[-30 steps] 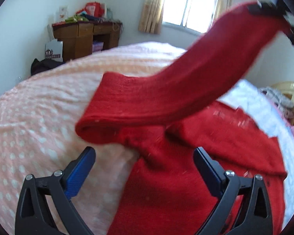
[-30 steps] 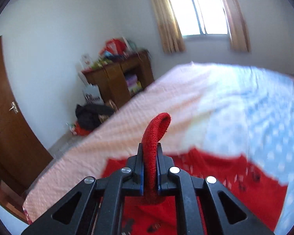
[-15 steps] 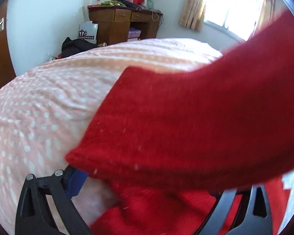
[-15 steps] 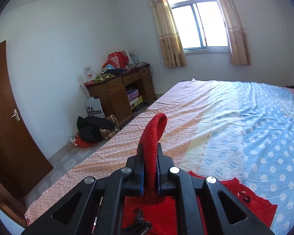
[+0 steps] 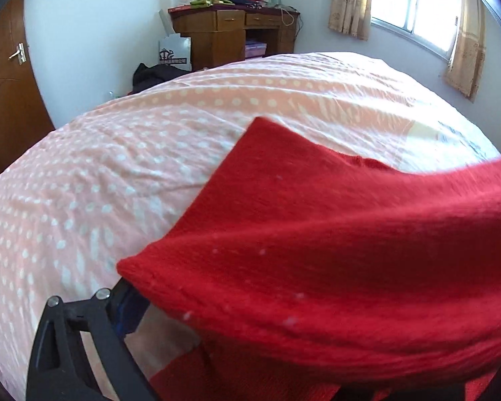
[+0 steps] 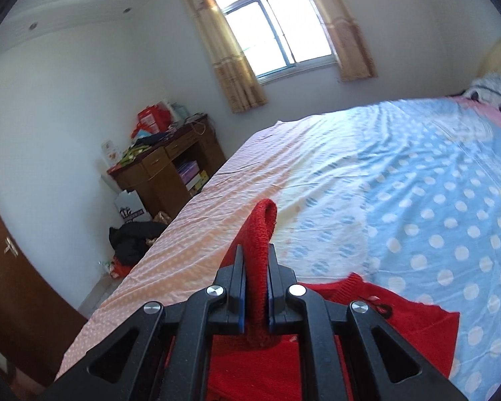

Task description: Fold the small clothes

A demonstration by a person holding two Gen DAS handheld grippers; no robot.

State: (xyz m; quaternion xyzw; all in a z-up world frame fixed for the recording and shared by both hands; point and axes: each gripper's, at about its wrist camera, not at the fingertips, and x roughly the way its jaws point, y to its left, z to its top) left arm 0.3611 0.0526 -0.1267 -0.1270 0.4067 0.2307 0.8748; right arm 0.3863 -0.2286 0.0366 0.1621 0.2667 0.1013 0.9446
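Note:
A small red knit sweater (image 6: 377,327) lies on the bed. My right gripper (image 6: 255,267) is shut on its red sleeve cuff (image 6: 260,234) and holds it up off the bed. In the left wrist view the lifted sleeve (image 5: 334,250) stretches across and drapes over my left gripper, hiding the right finger. Only the left finger (image 5: 130,304) shows beneath the cloth, and the jaw state is hidden.
The bed has a peach dotted sheet (image 5: 117,173) and a blue dotted part (image 6: 434,217). A wooden desk (image 5: 233,36) with clutter stands by the far wall, a black bag (image 6: 130,240) on the floor, a brown door (image 5: 3,77) at left.
My right gripper has lifted the sleeve and carried it over the left gripper. The sleeve now covers most of the left wrist view and the left fingers.

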